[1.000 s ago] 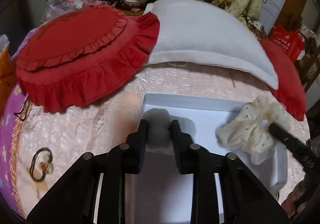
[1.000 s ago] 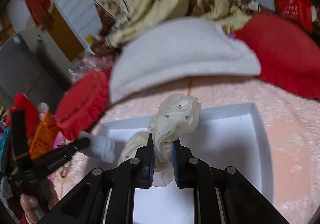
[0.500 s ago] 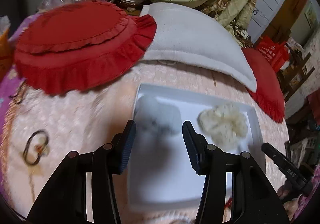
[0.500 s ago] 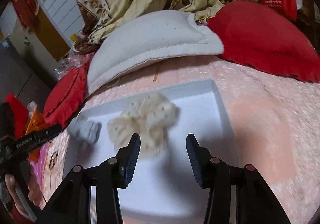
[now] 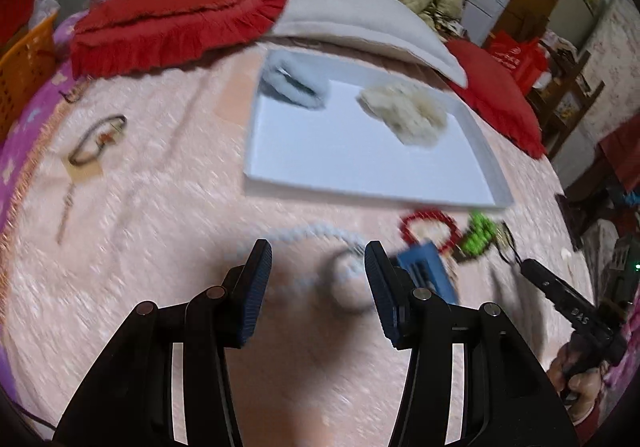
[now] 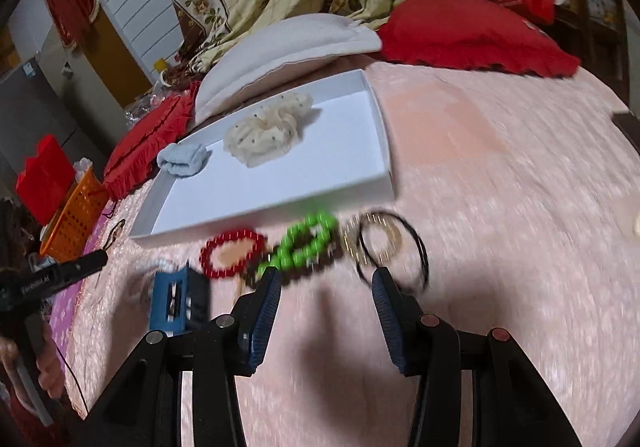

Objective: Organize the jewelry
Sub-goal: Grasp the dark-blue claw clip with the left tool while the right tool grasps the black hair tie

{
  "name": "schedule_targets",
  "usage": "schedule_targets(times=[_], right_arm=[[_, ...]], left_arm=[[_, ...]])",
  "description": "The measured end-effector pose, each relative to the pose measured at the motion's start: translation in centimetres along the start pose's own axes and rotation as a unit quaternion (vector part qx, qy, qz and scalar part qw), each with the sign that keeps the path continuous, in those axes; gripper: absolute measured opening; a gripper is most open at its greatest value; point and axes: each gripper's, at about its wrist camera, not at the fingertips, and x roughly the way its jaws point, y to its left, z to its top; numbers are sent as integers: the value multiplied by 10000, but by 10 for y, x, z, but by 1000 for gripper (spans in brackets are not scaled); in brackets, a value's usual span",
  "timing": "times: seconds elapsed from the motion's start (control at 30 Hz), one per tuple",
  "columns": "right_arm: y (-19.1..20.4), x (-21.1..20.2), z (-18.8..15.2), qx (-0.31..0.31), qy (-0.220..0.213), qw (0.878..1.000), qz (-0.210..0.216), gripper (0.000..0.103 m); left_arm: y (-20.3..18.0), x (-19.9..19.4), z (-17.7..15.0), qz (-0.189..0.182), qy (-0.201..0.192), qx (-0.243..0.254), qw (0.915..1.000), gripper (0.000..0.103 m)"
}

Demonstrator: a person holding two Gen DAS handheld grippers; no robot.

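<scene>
Now both claws hang released: left gripper (image 5: 318, 279) over pearls (image 5: 304, 237); right gripper (image 6: 326, 307) near green bracelet (image 6: 306, 243); scrunchies (image 6: 262, 135) in tray (image 6: 280, 183).

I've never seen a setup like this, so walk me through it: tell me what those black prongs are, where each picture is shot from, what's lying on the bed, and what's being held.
The black prongs are hand-held grippers, one in each of a person's hands, each carrying a fisheye camera looking along its fingers. One picture is from the left gripper, the other from the right gripper.

Both are open and hold nothing.

On the pink bedspread sits a white tray with a cream scrunchie and a pale blue scrunchie in it. In front of the tray lie a red bead bracelet, a green bead bracelet, a black cord loop and a small blue box. Red cushions and a white pillow lie behind.
</scene>
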Motion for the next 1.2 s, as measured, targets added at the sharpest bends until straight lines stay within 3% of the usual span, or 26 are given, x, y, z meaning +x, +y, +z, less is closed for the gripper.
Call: schedule_targets(times=[0.2, 0.43, 0.5, 0.53, 0.6, 1.0, 1.03, 1.07, 1.2], right_arm=[[-9, -6, -15, 58, -76, 9997, -227, 46], [-26, -2, -16, 207, -71, 9993, -304, 46], [-30, 2, -12, 213, -54, 9992, -324, 46], [-31, 3, -11, 218, -48, 9991, -348, 46], [-37, 8, -6, 271, -13, 9988, -396, 46], [-42, 27, 17, 191, -20, 9978, -629, 45], [-42, 28, 18, 184, -38, 9977, -646, 43], [-42, 30, 19, 172, -40, 9977, -660, 41], [-37, 31, 19, 7, -41, 9980, -629, 17]], left_arm=[[-31, 20, -11, -313, 332, 106, 9989, 48], [-63, 52, -18, -328, 666, 426, 9963, 47], [-66, 59, -17, -366, 718, 415, 9959, 41], [-67, 59, -17, -381, 679, 401, 9962, 41], [-69, 59, -15, -374, 628, 429, 9964, 30], [-62, 59, -17, -495, 538, 389, 9966, 30], [-62, 57, -19, -471, 528, 429, 9966, 27], [-62, 57, -20, -408, 512, 445, 9969, 16], [-68, 52, -25, -400, 448, 554, 9967, 12]])
